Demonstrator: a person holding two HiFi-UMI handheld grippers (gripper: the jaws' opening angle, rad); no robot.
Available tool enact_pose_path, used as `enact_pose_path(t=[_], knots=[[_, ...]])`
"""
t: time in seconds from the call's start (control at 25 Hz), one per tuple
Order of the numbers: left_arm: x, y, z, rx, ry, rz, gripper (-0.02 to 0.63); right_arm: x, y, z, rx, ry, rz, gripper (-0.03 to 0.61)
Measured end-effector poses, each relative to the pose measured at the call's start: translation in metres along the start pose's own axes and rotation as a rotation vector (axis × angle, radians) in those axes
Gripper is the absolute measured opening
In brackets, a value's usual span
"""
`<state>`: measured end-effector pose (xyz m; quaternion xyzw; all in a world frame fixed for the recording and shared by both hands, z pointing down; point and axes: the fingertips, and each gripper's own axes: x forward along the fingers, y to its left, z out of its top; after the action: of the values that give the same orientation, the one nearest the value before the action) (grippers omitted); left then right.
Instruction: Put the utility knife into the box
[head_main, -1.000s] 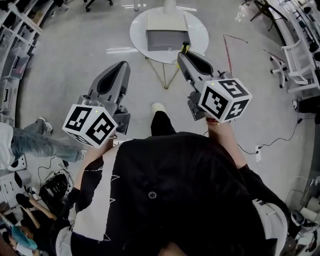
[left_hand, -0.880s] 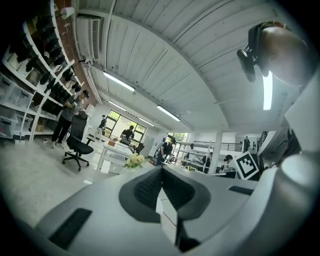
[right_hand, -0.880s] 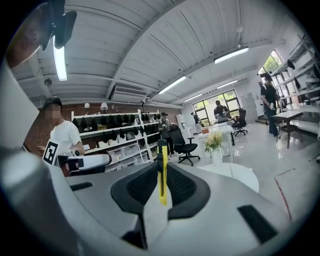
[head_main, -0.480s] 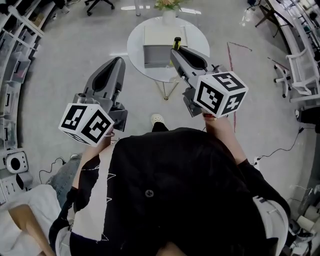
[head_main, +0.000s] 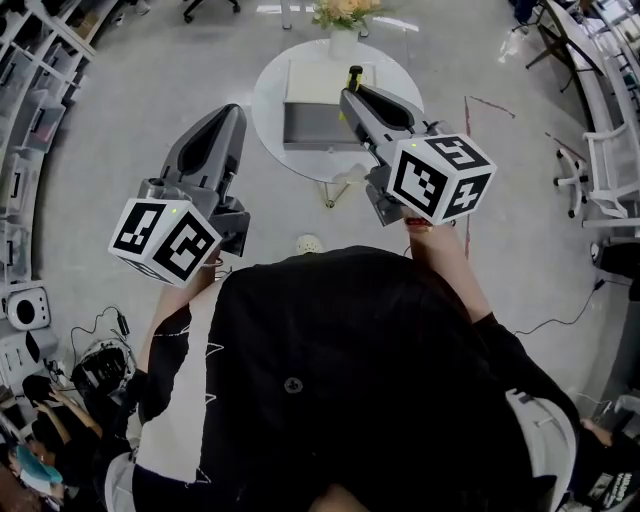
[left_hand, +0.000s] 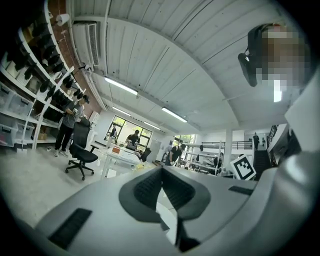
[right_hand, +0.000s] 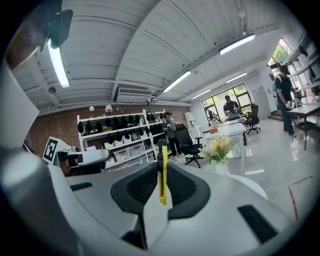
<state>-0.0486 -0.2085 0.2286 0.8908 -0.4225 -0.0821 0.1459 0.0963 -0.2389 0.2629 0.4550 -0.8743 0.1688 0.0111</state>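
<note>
A yellow utility knife (right_hand: 162, 175) stands upright between the jaws of my right gripper (right_hand: 161, 171), which is shut on it. In the head view its black and yellow tip (head_main: 354, 74) sticks out past the right gripper (head_main: 352, 92), over the right side of the open box (head_main: 312, 126). The box has a grey inside and a pale lid folded back, and sits on a round white table (head_main: 268, 80). My left gripper (head_main: 230, 112) hangs left of the table over the floor, its jaws shut with nothing between them (left_hand: 161, 172).
A white vase of flowers (head_main: 343, 22) stands at the table's far edge, also visible in the right gripper view (right_hand: 218, 149). Shelving (head_main: 40, 90) lines the left side, white racks (head_main: 610, 150) the right. Office chairs, desks and several people stand farther off.
The table and box have come closer under the grippers. My right gripper with the knife has moved from the table's near edge to over the box. The left gripper has kept alongside.
</note>
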Motion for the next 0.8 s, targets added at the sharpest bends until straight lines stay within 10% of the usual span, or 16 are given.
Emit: enact_pose_path(t=[0.8], knots=[[0.035,0.031,-0.016,-0.038,0.017,0.065,0.011,0.05,-0.086,-0.092,0.019,0.253,-0.046,0.06]])
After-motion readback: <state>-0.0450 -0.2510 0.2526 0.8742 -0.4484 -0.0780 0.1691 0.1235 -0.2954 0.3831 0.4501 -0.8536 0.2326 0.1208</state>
